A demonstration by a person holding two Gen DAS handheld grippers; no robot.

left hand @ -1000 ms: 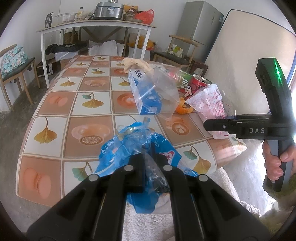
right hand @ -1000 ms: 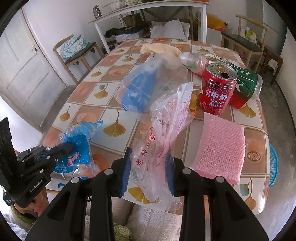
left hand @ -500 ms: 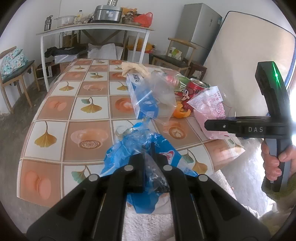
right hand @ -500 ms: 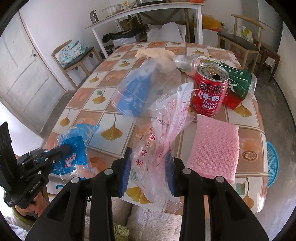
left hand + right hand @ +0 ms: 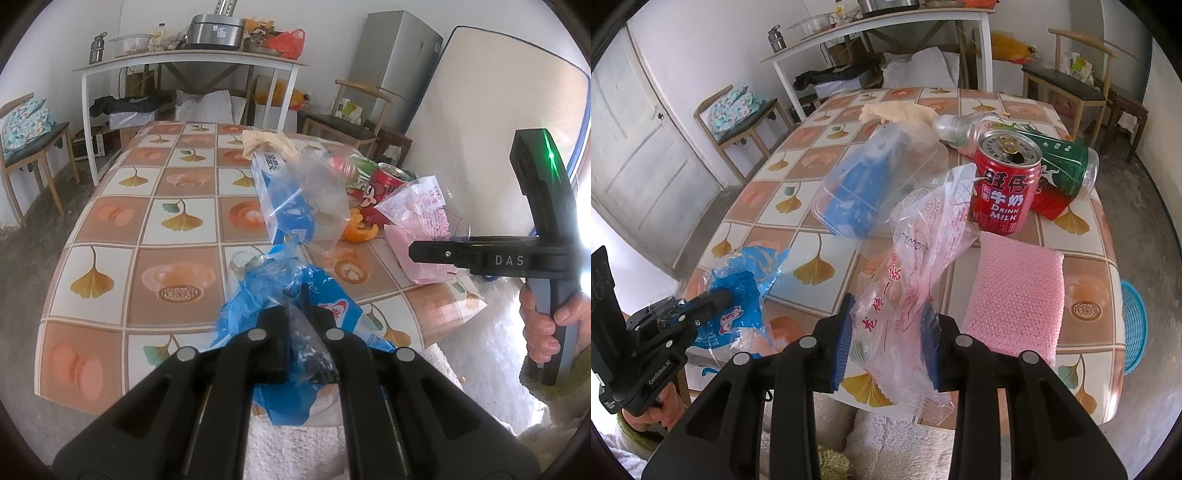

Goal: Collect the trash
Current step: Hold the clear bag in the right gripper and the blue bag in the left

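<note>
My left gripper [image 5: 300, 295] is shut on a crumpled blue plastic wrapper [image 5: 258, 291] just over the near edge of the table [image 5: 110, 221]. In the right wrist view the same wrapper [image 5: 738, 291] hangs from the left gripper [image 5: 716, 299] at the lower left. My right gripper [image 5: 888, 314] is shut on a clear plastic bag with red print [image 5: 923, 236], whose bunched lower part sits between the blue pads [image 5: 844, 332]. The left wrist view shows that bag [image 5: 417, 206] standing up above the right gripper [image 5: 413, 251].
On the tablecloth lie a red milk-drink can [image 5: 1004, 192], a green-labelled bottle on its side [image 5: 1060, 166], a pink cloth [image 5: 1015, 295], a clear bag around a blue box [image 5: 864, 188], orange peel [image 5: 358, 229] and a beige crumpled rag [image 5: 897, 110]. A blue basket [image 5: 1134, 325] sits on the floor at the right.
Both grippers keep their holds. The views have drifted only slightly, and the things on the table stand where they were.
</note>
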